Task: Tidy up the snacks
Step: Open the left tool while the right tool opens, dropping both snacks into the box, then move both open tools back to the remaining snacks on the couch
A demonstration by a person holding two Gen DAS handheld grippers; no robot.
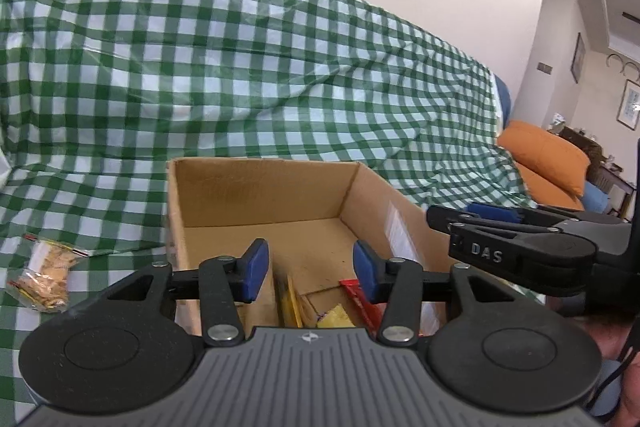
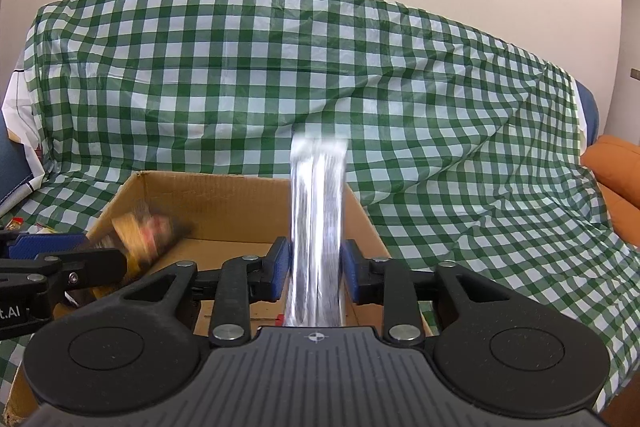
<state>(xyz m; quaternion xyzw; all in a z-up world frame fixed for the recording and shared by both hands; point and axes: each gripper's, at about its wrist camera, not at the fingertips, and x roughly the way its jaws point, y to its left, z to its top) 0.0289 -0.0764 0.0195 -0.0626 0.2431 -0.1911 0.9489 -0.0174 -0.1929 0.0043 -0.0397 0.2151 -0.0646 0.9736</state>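
An open cardboard box point(image 1: 260, 195) stands on the green checked cloth; it also shows in the right wrist view point(image 2: 224, 203). My left gripper point(image 1: 308, 269) is open and empty above the box's near side, over yellow and red snack packets point(image 1: 340, 311) on the box floor. My right gripper point(image 2: 315, 269) is shut on a silver foil packet point(image 2: 318, 219), held upright over the box. A blurred yellow and red snack point(image 2: 150, 231) is in the air inside the box, beside the left gripper's fingers point(image 2: 48, 243). The right gripper shows in the left wrist view point(image 1: 480, 223).
A clear bag of biscuits point(image 1: 46, 277) lies on the cloth left of the box. The checked cloth point(image 2: 280, 67) covers a sofa back behind. An orange cushion point(image 1: 548, 155) lies at the right.
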